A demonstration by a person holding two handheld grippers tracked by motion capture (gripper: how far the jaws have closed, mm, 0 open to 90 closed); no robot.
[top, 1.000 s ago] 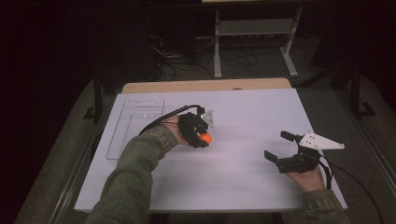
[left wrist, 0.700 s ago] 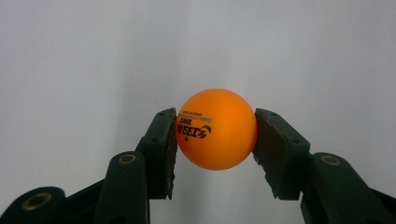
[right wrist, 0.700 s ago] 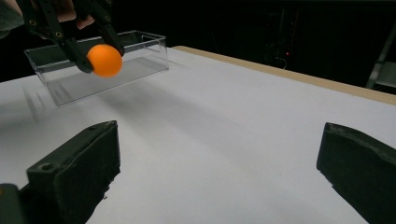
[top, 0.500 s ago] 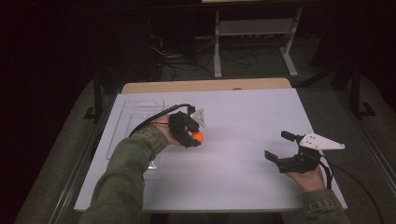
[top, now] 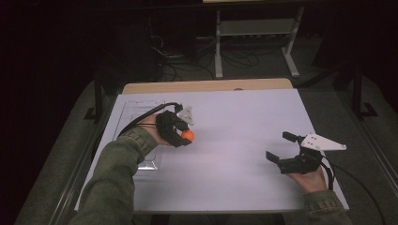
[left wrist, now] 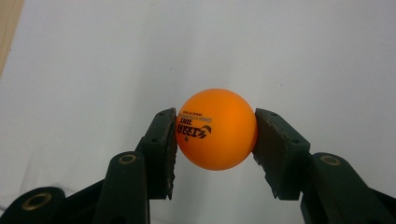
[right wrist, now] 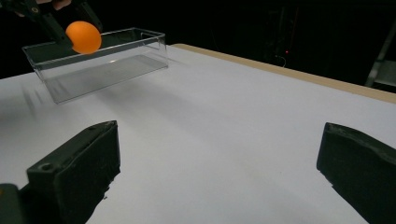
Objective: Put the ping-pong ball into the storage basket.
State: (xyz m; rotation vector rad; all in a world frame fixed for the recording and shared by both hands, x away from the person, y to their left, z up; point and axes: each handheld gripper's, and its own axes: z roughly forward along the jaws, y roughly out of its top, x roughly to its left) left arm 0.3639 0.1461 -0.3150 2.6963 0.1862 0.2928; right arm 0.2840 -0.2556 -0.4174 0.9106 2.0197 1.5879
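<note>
An orange ping-pong ball (left wrist: pixel 216 129) with black print sits pinched between the two black pads of my left gripper (left wrist: pixel 215 140), which is shut on it. From above, the same ball (top: pixel 187 135) hangs over the white table's left half, beside the clear plastic box (top: pixel 141 117), with the left gripper (top: pixel 182 137) around it. In the right gripper view the ball (right wrist: pixel 83 36) is held up in front of the clear box (right wrist: pixel 98 60). My right gripper (top: pixel 280 149) rests at the table's right side, jaws wide apart with nothing between them.
The white table top (top: pixel 234 122) lies on a wooden board whose far edge (top: pixel 206 86) shows behind it. A metal stand (top: pixel 253 33) and cables sit on the dark floor beyond. A cable (top: pixel 141 119) trails from the left gripper across the box.
My left hand has carried the ball leftward and a little upward, toward the clear box. The right hand has kept still.
</note>
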